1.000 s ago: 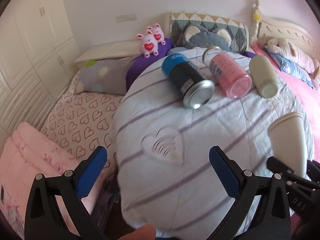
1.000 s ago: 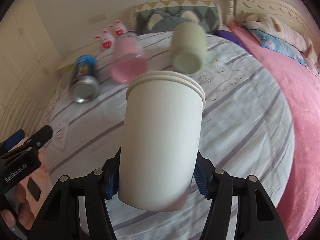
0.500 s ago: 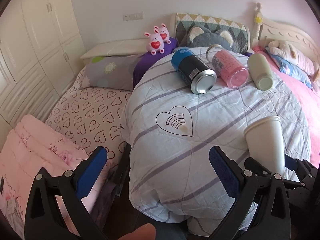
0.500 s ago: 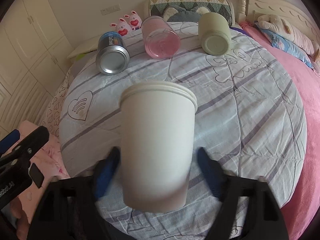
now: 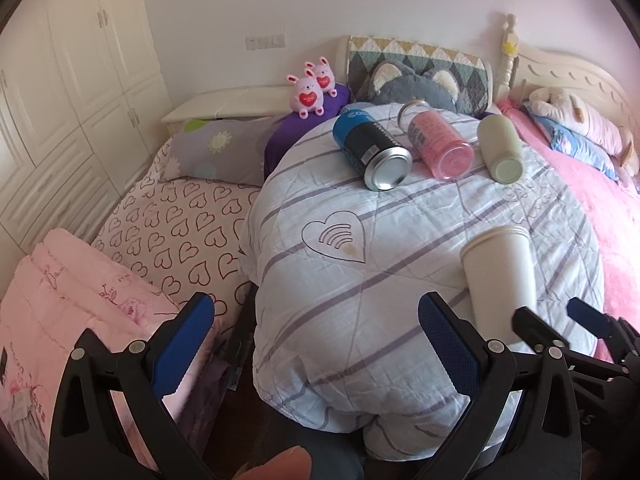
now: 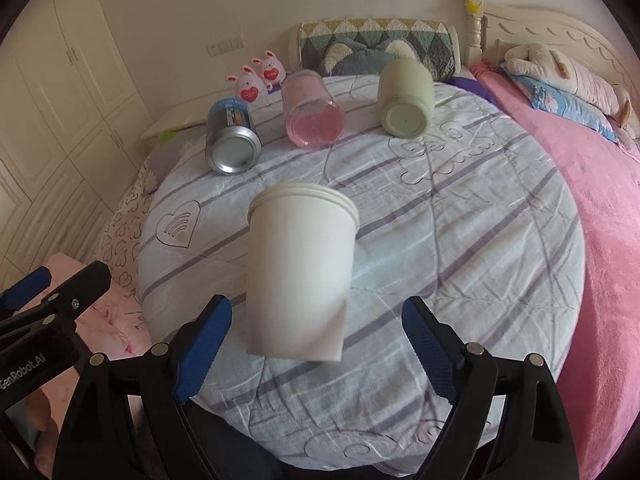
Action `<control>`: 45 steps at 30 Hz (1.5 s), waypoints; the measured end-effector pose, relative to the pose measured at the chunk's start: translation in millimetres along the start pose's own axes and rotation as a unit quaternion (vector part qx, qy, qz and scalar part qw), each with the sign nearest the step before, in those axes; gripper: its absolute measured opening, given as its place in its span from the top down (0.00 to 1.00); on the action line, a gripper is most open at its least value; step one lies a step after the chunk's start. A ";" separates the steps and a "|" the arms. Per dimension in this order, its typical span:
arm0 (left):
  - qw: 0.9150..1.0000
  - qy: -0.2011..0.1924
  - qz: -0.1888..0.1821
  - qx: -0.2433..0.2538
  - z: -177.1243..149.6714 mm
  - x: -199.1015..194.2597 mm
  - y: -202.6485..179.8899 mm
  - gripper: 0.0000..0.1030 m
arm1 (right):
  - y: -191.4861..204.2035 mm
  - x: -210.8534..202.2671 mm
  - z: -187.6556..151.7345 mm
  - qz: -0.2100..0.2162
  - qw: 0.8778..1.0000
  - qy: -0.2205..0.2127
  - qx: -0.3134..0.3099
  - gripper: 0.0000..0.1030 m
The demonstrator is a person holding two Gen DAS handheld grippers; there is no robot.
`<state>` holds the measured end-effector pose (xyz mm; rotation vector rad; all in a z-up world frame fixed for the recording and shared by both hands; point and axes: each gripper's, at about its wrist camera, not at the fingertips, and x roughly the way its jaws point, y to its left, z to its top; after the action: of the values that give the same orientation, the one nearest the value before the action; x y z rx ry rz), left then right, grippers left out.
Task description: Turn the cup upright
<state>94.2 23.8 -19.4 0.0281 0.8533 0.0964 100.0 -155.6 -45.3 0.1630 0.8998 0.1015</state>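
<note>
Upright now, the tall white paper cup (image 6: 300, 272) stood with its rimmed mouth up on the striped pale-blue quilt (image 6: 460, 240), near the quilt's front edge. The right gripper (image 6: 316, 344) sat just before the cup with its blue-padded fingers (image 6: 204, 344) spread wide on either side, touching nothing. The left gripper (image 5: 316, 340) hung off to the cup's left, its fingers (image 5: 182, 342) equally wide apart and empty, over the quilt's edge. Toward the headboard three things lay on their sides in a row: a blue-and-black metal can (image 5: 370, 152), a pink translucent plastic jar (image 5: 440, 146) and a pale green cylindrical bottle (image 5: 500, 148). Two small pink plush rabbits (image 5: 310, 90) sat behind them.
</note>
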 end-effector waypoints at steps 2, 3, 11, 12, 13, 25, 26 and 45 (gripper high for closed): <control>1.000 0.000 -0.002 0.003 -4.2 -5.5 -4.7 0.00 | -6.5 -15.3 -4.4 -0.005 1.000 -0.015 0.003 0.14; 1.000 0.001 -0.004 0.004 -6.8 -7.5 -8.0 0.00 | -9.9 -20.3 -5.5 -0.008 1.000 -0.019 0.004 0.14; 0.999 0.029 -0.025 0.023 -29.7 -11.8 -34.8 0.00 | -36.2 -50.9 -26.0 -0.042 0.998 -0.043 0.019 0.14; 0.999 0.031 -0.027 0.025 -31.2 -12.3 -37.0 0.00 | -39.4 -50.9 -28.4 -0.043 0.998 -0.041 0.023 0.14; 0.999 0.033 -0.028 0.028 -32.7 -12.7 -40.4 0.00 | -43.9 -49.9 -30.8 -0.044 0.998 -0.038 0.030 0.14; 0.998 0.029 -0.031 0.048 -34.2 -15.2 -64.2 0.00 | -67.9 -52.0 -37.0 -0.053 0.997 -0.040 0.049 0.14; 0.998 0.029 -0.030 0.049 -33.6 -14.3 -65.8 0.00 | -70.1 -52.2 -36.6 -0.054 0.996 -0.040 0.049 0.14; 0.997 0.044 -0.038 0.051 -11.6 9.6 -102.1 0.00 | -102.3 -41.7 -19.4 -0.064 0.995 -0.039 0.061 0.14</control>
<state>99.2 -77.1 -40.7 0.0882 0.9462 -0.0175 61.0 -260.8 -43.9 0.2217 0.8362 -0.0796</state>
